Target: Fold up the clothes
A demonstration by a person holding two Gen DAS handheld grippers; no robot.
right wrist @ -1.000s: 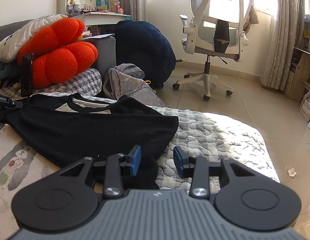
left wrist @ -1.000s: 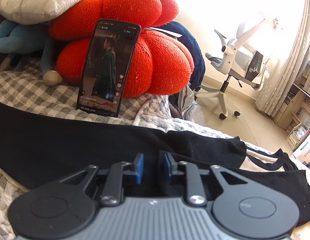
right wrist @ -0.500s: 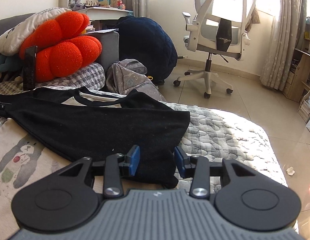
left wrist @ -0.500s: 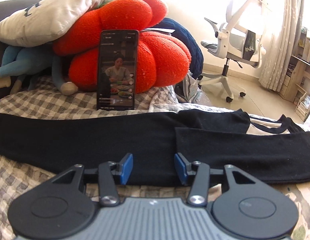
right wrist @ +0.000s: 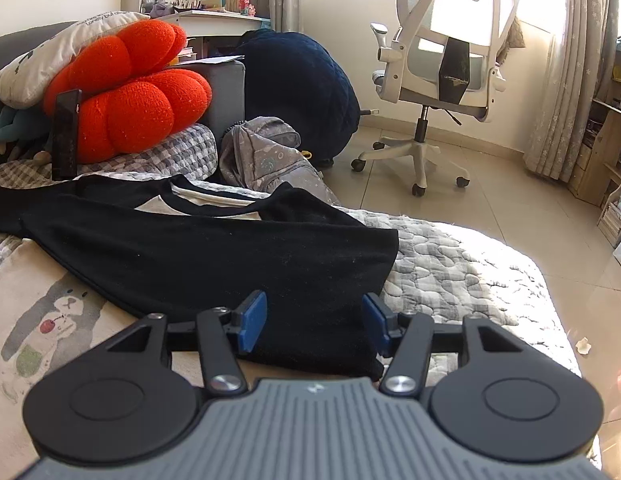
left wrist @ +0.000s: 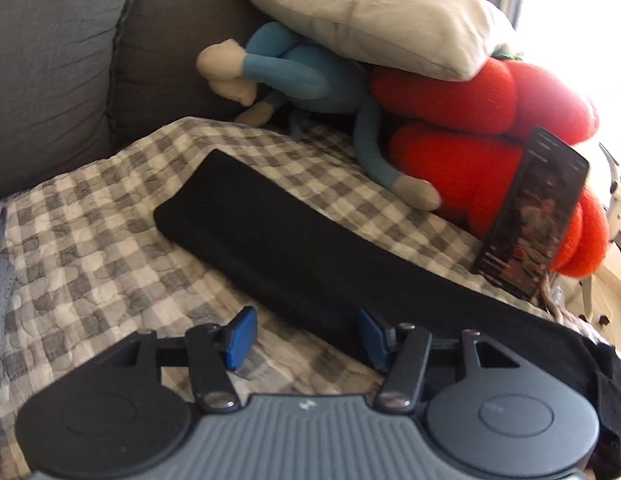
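Note:
A black-sleeved shirt with a cream body lies flat on the quilted bed. Its left sleeve [left wrist: 294,248] stretches out straight over the grey checked quilt [left wrist: 90,240]. My left gripper [left wrist: 306,336] is open, its blue pads either side of the sleeve's near edge, gripping nothing. In the right wrist view the right sleeve [right wrist: 230,256] is folded across the cream body [right wrist: 46,304]. My right gripper [right wrist: 314,320] is open, just above the sleeve's cuff end.
A phone [left wrist: 530,216] leans upright against a red pumpkin cushion [left wrist: 462,120], with a blue plush toy [left wrist: 310,84] and white pillow [left wrist: 370,12] beside it. A grey backpack [right wrist: 266,156], navy beanbag [right wrist: 302,84] and white office chair [right wrist: 442,76] stand off the bed.
My left gripper opened, let go of the black fabric and swung left toward the outstretched sleeve's end. My right gripper stayed open and moved a little closer to the folded sleeve.

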